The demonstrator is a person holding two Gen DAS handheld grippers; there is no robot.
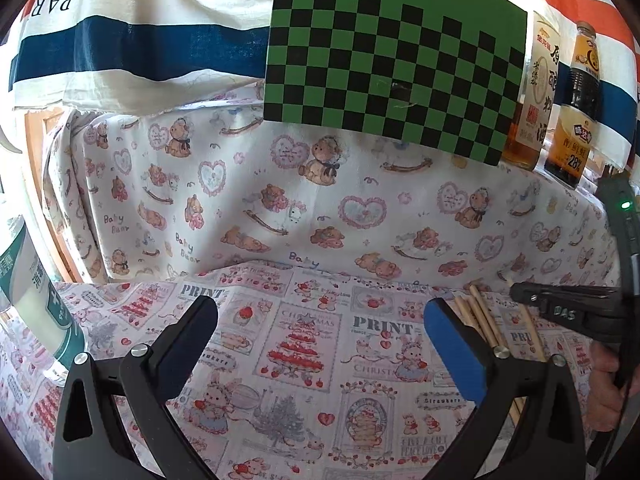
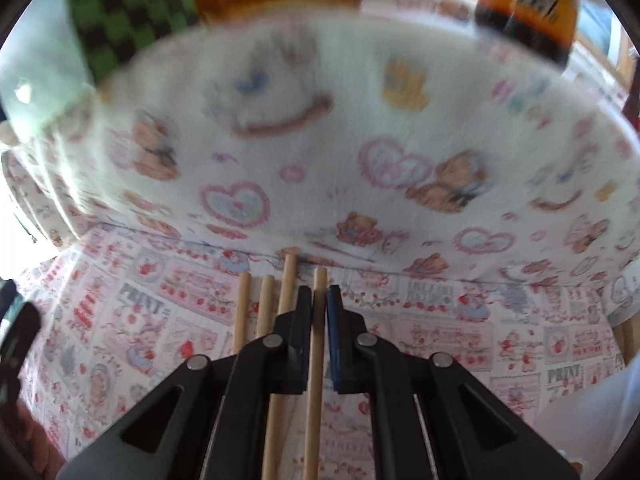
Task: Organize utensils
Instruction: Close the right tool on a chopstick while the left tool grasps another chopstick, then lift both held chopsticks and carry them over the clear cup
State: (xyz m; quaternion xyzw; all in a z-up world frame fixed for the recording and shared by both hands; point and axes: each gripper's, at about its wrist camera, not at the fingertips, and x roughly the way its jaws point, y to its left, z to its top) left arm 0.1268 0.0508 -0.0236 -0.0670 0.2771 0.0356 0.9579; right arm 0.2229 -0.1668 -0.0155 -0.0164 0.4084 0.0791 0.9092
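My right gripper (image 2: pixel 319 300) is pinched down on one chopstick (image 2: pixel 316 360), the rightmost of the bunch, with the stick running straight up between the two pads and its tip poking out past them. No earlier look to compare, so I just call it clamped on that stick. Three more chopsticks (image 2: pixel 264 304) lie side by side just to its left on the bench (image 2: pixel 480 344), flat on the strawberry-print cloth, their far ends close to the fold where the teddy-bear cloth (image 2: pixel 320 160) rises behind. This view is blurred up top.

On the left camera, my left gripper (image 1: pixel 320 320) stands spread wide over bare printed cloth, nothing between the pads. Off to its right I see the chopsticks (image 1: pixel 480 316) fanned on the bench, and the black nose of the right gripper (image 1: pixel 520 294) sitting over them, a hand (image 1: pixel 606 380) behind it at the frame's edge.

Behind the bench a green checkerboard card (image 1: pixel 396 68) leans upright, two bottles (image 1: pixel 576 104) standing just right of it. A green-and-white carton (image 1: pixel 36 304) sits at the far left.
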